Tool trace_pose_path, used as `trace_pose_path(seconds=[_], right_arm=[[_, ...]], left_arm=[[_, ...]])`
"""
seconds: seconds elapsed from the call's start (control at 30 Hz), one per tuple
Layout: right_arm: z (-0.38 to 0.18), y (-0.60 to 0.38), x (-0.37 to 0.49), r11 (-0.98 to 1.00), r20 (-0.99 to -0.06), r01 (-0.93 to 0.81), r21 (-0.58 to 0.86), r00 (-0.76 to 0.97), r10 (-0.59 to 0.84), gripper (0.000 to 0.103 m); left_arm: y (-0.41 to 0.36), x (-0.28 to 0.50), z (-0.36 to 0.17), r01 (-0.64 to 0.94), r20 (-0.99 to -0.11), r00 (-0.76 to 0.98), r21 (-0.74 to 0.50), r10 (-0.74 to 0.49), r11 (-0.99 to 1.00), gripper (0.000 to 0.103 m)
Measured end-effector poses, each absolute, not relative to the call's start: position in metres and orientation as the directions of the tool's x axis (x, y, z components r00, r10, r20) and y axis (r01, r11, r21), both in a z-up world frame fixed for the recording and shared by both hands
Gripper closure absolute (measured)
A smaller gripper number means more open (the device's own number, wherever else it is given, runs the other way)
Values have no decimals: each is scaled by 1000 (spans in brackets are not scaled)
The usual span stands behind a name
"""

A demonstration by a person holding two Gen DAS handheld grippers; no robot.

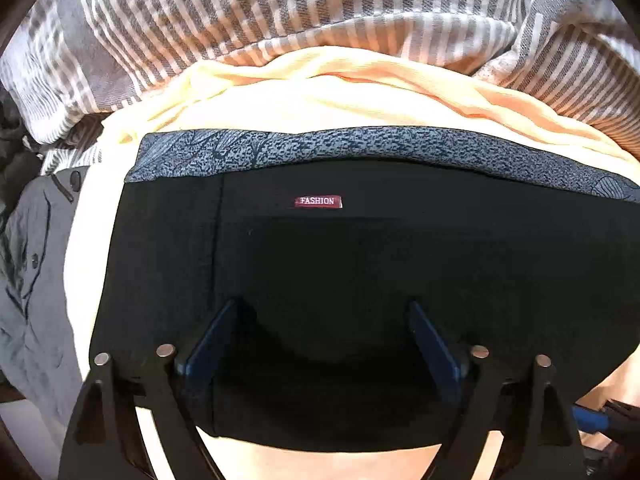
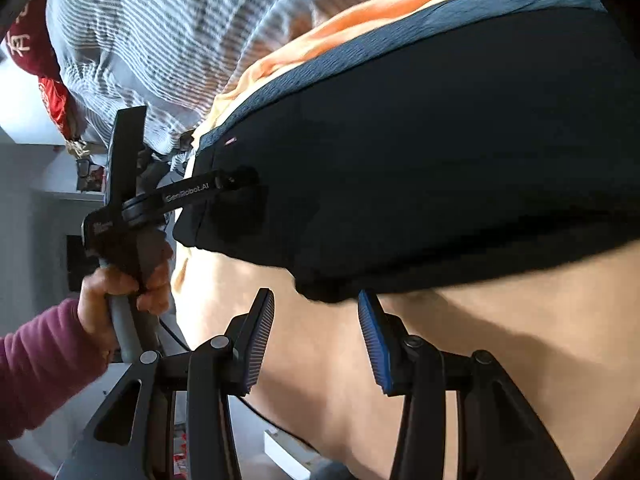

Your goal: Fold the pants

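Note:
Black pants point(image 1: 360, 260) lie folded on a pale yellow sheet point(image 1: 320, 96). They have a grey-blue patterned waistband point(image 1: 360, 146) and a red "FASHION" label point(image 1: 318, 201). My left gripper point(image 1: 324, 320) points down over the pants near their front edge. It is open, with its blue pads wide apart and only flat fabric under them. In the right wrist view a hand point(image 2: 120, 292) in a maroon sleeve holds the left gripper point(image 2: 240, 188) over the pants' left end point(image 2: 440, 140). My right gripper point(image 2: 316, 312) is open just short of the pants' near corner point(image 2: 320, 288), with nothing between its pads.
A grey-and-white striped duvet point(image 1: 280, 12) is bunched along the far side of the sheet. A grey buttoned garment point(image 1: 32, 260) lies left of the pants. Red cloth point(image 2: 36, 52) hangs at the upper left. The sheet's edge drops to the floor beside the hand.

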State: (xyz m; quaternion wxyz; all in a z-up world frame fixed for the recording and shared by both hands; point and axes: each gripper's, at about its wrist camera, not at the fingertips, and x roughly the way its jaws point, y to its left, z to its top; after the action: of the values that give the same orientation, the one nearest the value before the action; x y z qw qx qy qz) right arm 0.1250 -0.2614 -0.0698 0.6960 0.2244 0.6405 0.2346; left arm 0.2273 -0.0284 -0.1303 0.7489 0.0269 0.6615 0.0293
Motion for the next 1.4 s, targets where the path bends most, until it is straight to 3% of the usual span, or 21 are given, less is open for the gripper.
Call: trace_pose_path(seconds=[0.13, 0.17, 0.2, 0.37, 0.47, 0.53, 0.6, 0.63, 0.73, 0.83, 0.97, 1.4], right_arm=[[-79, -241, 138, 796, -791, -32, 605, 91, 605, 54], [-85, -237, 144, 798, -794, -16, 603, 89, 602, 63], [-93, -233, 150, 800, -798, 3, 600, 76, 599, 95], [-102, -242, 129, 822, -824, 83, 564, -16, 567, 97], [-70, -256, 118, 886, -886, 22, 464, 29, 463, 95], [-45, -274, 130, 908, -901, 11, 418, 133, 413, 83], [-37, -287, 145, 924, -910, 26, 381, 188, 370, 46], [-39, -295, 154, 929, -918, 49, 366, 185, 351, 40], [-56, -317, 158, 946, -955, 128, 298, 42, 295, 40], [-25, -325, 137, 945, -952, 120, 305, 60, 300, 38], [16, -337, 104, 948, -955, 122, 294, 64, 288, 22], [74, -354, 61, 959, -977, 193, 209, 76, 198, 19]], left_arm=[[-20, 216, -138, 13, -986, 153, 73, 70, 997, 14], [-18, 209, -137, 14, -985, 156, 70, 67, 997, 13], [-18, 209, -138, 13, -986, 157, 64, 61, 998, 13], [-17, 225, -140, 18, -989, 132, 77, 74, 997, 13], [-34, 216, -127, 54, -987, 154, 55, 46, 997, 13], [-43, 210, -129, 80, -988, 149, 60, 47, 995, 13], [-52, 204, -142, 83, -993, 88, 83, 75, 993, 13], [-56, 199, -144, 85, -992, 76, 103, 97, 991, 13], [-62, 185, -131, 103, -994, 47, 100, 95, 990, 13], [-69, 167, -108, 124, -995, 53, 90, 84, 988, 13], [-68, 146, -94, 121, -997, -21, 78, 81, 990, 13], [-98, 111, -60, 167, -993, -113, 18, 37, 986, 13]])
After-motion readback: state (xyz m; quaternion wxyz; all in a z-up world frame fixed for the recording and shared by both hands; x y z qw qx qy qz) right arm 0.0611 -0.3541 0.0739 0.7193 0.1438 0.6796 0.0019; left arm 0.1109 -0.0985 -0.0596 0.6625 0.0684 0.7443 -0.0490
